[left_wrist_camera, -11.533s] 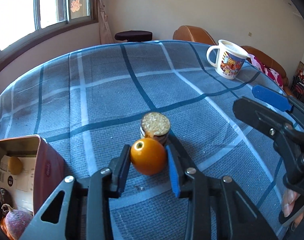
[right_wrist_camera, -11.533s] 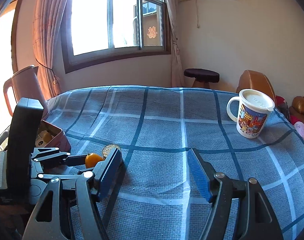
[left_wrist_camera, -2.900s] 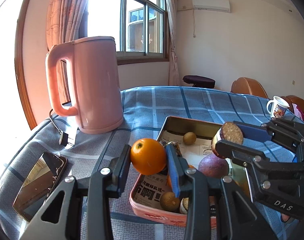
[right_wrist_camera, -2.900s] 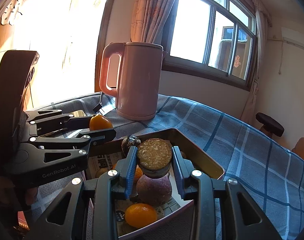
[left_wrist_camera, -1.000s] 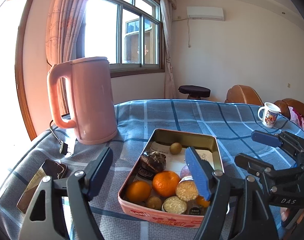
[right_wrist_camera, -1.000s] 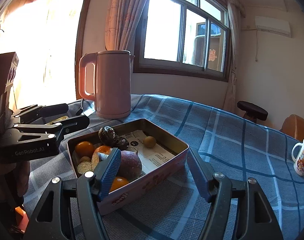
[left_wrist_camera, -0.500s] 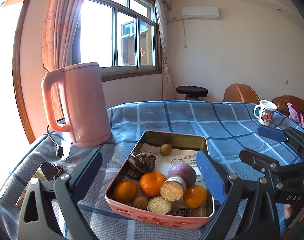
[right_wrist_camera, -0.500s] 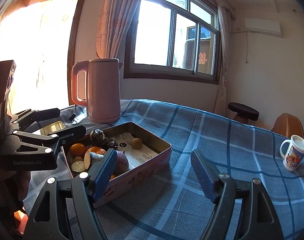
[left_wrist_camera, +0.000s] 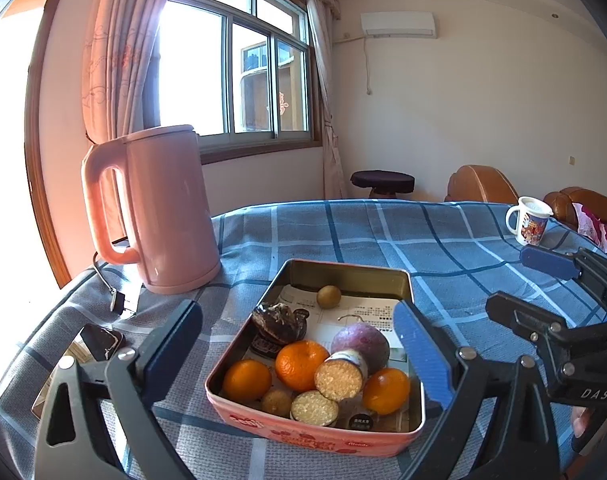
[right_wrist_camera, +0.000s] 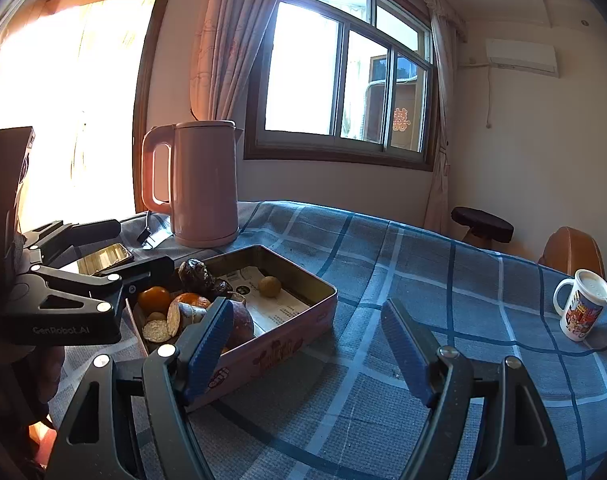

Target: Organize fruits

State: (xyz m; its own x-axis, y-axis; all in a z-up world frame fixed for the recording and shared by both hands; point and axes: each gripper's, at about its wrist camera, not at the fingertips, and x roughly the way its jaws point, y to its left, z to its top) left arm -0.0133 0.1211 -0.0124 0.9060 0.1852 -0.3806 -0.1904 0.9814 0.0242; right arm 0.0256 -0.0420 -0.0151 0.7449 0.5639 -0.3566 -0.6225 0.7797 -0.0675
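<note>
With both tongs, left and right, wide open and empty, I see the tin crowded. Its near-edge fruit could roll out if I bump it.

A pink kettle stands at the far left on the blue checked counter, a phone lies near it, and a printed mug stands far right.
</note>
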